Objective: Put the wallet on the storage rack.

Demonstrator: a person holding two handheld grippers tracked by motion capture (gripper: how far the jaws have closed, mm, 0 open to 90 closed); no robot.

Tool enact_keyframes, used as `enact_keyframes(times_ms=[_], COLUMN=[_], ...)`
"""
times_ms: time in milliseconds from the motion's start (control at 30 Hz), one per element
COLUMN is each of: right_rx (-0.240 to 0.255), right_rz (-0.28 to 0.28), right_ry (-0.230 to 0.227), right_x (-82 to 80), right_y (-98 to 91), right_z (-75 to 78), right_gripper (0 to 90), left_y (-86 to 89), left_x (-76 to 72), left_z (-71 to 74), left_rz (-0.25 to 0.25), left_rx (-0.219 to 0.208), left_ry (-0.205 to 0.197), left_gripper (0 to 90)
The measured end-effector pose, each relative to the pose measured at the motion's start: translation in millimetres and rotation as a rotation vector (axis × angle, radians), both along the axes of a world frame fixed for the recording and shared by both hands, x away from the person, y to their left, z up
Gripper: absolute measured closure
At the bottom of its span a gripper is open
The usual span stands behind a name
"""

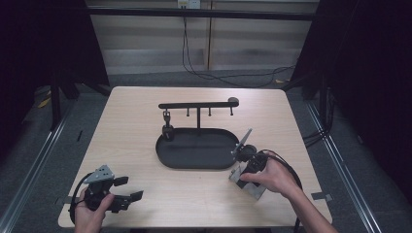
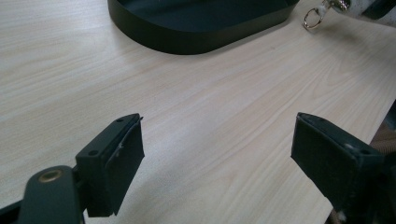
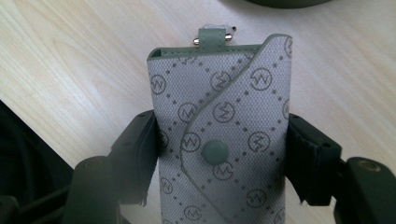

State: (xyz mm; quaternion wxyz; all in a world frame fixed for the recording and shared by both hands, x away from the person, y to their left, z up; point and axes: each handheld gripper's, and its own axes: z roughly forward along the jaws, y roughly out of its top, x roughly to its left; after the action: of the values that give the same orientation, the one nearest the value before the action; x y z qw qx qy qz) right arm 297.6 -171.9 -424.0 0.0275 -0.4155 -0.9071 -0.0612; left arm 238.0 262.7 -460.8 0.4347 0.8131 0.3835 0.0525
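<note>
- We see the right claw [image 3: 222, 154] pinching a grey key pouch [image 3: 222, 121] across its width, one pad on each long edge, just about level with the snap button [image 3: 215, 152].
- The pouch's long axis runs straight out along the claw, away from the hand; its far end carries a small leather tab with a metal pin [image 3: 214, 37].
- In the high view the pouch [image 1: 248, 180] sits under the right hand [image 1: 272, 175] at the near right of the counter [image 1: 136, 145], just beside the right end of the black oval tray [image 1: 167, 160].
- We judge the coming move to turn on this: the tray and its stand lie ahead and to the left of the right claw, and the hooks hang from the stand's bar [image 1: 194, 105] above the tray's far rim, so the tab end of the pouch already points roughly that way.
- A metal ring [image 2: 312, 19] hangs at the pouch's far end in the left gripper view; we take it to be the part meant for a hook.
- The left claw [image 2: 217, 154] is spread wide with nothing between its pads, low over bare counter at the near left [image 1: 125, 190], well apart from the pouch. The right hand is plainly the nearer one.
- Writing: the pouch fabric bears a repeated monogram, a zigzag letter inside a circle, set in a diamond grid of dots. We cannot read a brand name from it, and we find no other label or text.
</note>
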Motion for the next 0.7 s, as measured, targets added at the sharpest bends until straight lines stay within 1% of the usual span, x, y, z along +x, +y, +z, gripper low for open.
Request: enact_keyframes(times_ms=[100, 133, 233, 300, 367, 600, 667, 700], right_rx=[-0.001, -0.004, -0.009, -0.002, 0.008, 0.015, 0.015, 0.017], right_rz=[-0.006, -0.012, -0.018, -0.017, -0.034, -0.043, -0.046, -0.041], right_ry=[-0.012, -0.008, -0.012, -0.012, -0.018, -0.041, -0.044, -0.046], right_x=[2.2, 2.6, 3.8, 5.3, 7.4, 12.8, 14.8, 16.5], right_y=[-2.3, -2.6, -3.1, -4.4, -5.9, -6.2, -6.0, -6.2], right_z=[5.6, 7.3, 11.6, 13.9, 16.7, 31.4, 34.3, 35.2], right_gripper=[33.5, 33.5, 33.5, 33.5, 33.5, 33.6, 33.5, 33.5], left_y=[-0.4, -0.3, -0.8, -0.9, -1.3, -0.8, -0.2, 0.1], left_x=[-0.3, -0.6, -0.8, -1.2, -1.9, -1.6, -1.5, -1.1], left_z=[-0.2, 0.0, 0.6, 0.8, 1.1, 0.8, 0.2, -0.3], left_rz=[0.002, 0.001, -0.006, -0.013, -0.012, -0.011, -0.008, -0.010], left_rx=[-0.002, -0.007, -0.005, -0.004, -0.008, -0.002, 0.009, 0.007], left_ry=[-0.002, -0.004, -0.007, -0.009, -0.012, -0.008, -0.002, 0.005], left_gripper=[16.9, 16.9, 16.9, 16.9, 16.9, 16.9, 16.9, 16.9])
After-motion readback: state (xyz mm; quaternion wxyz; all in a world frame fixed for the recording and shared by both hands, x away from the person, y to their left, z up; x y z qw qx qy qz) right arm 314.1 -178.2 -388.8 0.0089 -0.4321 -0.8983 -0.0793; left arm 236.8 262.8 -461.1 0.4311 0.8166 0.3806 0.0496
